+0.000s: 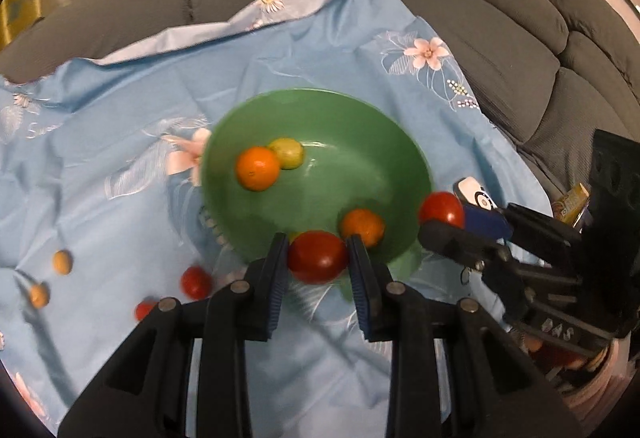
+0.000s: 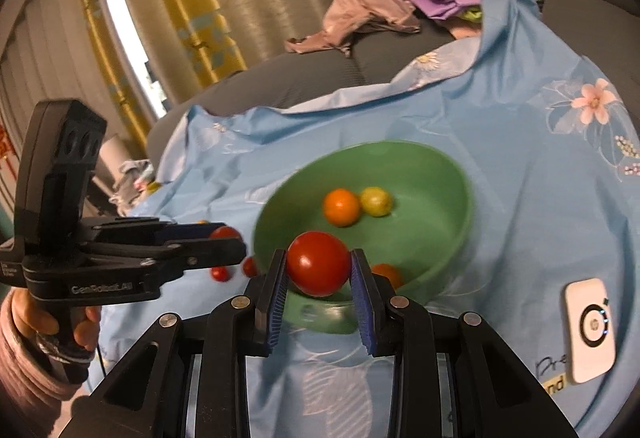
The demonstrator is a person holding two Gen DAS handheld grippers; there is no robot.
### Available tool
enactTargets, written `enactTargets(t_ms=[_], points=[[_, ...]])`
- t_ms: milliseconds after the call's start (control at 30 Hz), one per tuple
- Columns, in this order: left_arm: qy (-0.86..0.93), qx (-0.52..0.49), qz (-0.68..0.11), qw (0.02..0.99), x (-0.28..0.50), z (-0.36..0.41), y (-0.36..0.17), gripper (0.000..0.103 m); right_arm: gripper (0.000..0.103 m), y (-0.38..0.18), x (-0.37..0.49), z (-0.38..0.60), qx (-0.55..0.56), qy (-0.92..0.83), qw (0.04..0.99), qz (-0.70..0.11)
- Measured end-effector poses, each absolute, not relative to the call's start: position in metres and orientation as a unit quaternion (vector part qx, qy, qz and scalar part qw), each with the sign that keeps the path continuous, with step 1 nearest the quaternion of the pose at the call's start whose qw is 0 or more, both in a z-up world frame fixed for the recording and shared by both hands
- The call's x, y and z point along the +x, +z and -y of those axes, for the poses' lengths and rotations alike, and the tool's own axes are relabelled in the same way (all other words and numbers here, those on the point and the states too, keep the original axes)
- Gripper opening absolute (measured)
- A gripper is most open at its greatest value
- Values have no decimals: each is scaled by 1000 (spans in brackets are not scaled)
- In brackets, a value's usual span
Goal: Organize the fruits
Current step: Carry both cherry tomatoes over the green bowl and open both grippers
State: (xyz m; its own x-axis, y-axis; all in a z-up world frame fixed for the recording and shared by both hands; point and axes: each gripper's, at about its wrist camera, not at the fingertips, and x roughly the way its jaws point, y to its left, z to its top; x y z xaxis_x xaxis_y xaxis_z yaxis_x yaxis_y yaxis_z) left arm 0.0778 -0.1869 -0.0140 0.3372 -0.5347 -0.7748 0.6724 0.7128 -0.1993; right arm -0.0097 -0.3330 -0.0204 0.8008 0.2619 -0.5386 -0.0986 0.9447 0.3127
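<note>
Blue flowery cloth (image 1: 120,126) covers the sofa. On it sits a green bowl (image 1: 360,142) with two oranges (image 1: 257,168) and a yellow-green fruit (image 1: 287,153) inside. Each claw grips a round, shiny red tomato beside the bowl's near rim: left claw (image 1: 318,258), right claw (image 2: 319,265).

The left wrist view looks forward and steeply down along its own fingers, close above the near rim of the round green plastic bowl (image 1: 320,110). The right wrist view faces the same bowl (image 2: 420,158) at a shallower angle, equally close. Both views share the bowl, the pale blue flowered cloth (image 1: 120,118) (image 2: 500,110) and the grey sofa (image 1: 500,38).
</note>
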Motion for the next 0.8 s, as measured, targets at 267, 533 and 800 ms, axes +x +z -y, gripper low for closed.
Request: enactTargets(t_ms=[267, 533, 800], points=[[-360, 107, -457, 806, 88, 218, -36, 30, 33, -27, -2, 342, 117, 65, 940, -314], [-344, 118, -467, 806, 92, 219, -46, 30, 33, -34, 3, 344, 116, 56, 935, -329], [-337, 107, -460, 814, 89, 214, -40, 52, 33, -30, 1, 343, 116, 50, 934, -334]])
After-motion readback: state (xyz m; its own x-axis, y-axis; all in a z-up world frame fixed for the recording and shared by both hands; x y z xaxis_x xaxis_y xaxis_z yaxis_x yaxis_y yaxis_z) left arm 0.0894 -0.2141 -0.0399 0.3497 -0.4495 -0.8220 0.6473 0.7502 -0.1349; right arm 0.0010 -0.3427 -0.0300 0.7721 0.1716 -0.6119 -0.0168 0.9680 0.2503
